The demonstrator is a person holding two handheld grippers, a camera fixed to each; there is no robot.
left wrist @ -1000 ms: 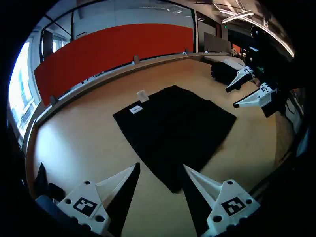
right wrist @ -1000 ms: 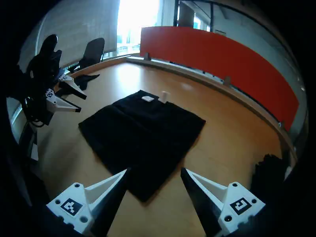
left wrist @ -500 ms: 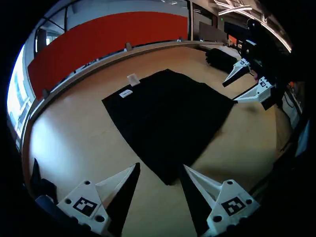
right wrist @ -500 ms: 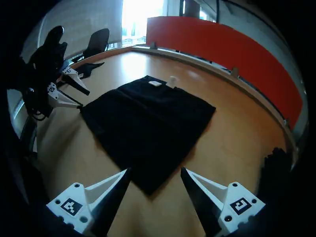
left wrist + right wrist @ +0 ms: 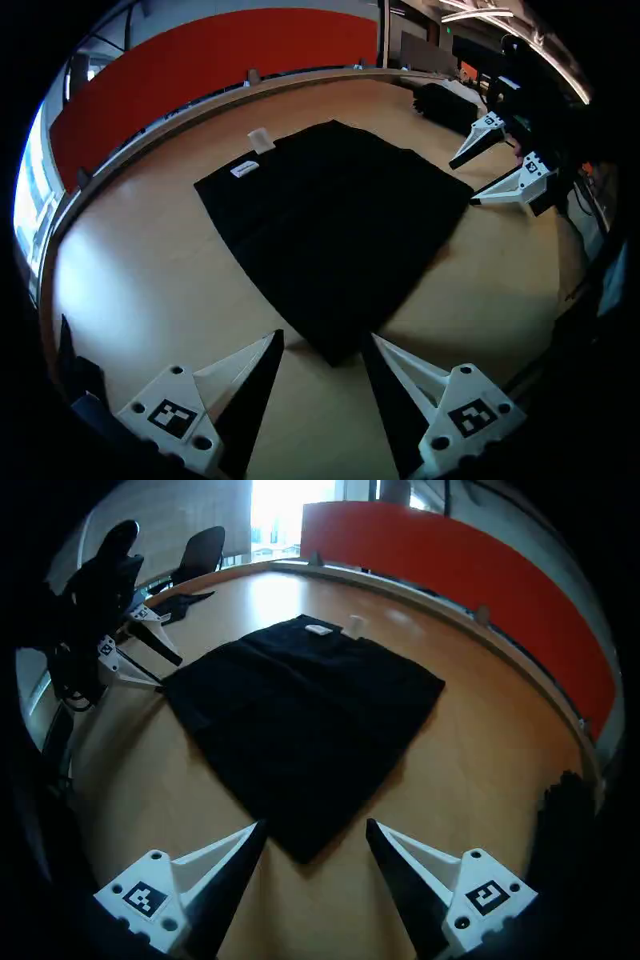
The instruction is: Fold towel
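Note:
A black towel [image 5: 336, 216] lies flat on the wooden table [image 5: 152, 272], with a white tag [image 5: 244, 169] near its far edge. My left gripper [image 5: 320, 360] is open, its fingers straddling the towel's near corner just above it. In the right gripper view the same towel [image 5: 308, 716] spreads out, and my right gripper [image 5: 314, 850] is open over another corner. The right gripper [image 5: 480, 176] also appears far off in the left gripper view, beside the towel's right corner. The left gripper [image 5: 156, 668] appears at the left in the right gripper view.
A small white cup [image 5: 258, 138] stands just beyond the towel's far edge. A folded dark pile [image 5: 440, 100] sits at the table's far right. A red partition [image 5: 208, 64] runs behind the table. Office chairs [image 5: 196, 556] stand past the table's end.
Both grippers have moved forward and lower toward the towel's corners. The near corner now lies between each gripper's open fingers. The towel itself has not moved.

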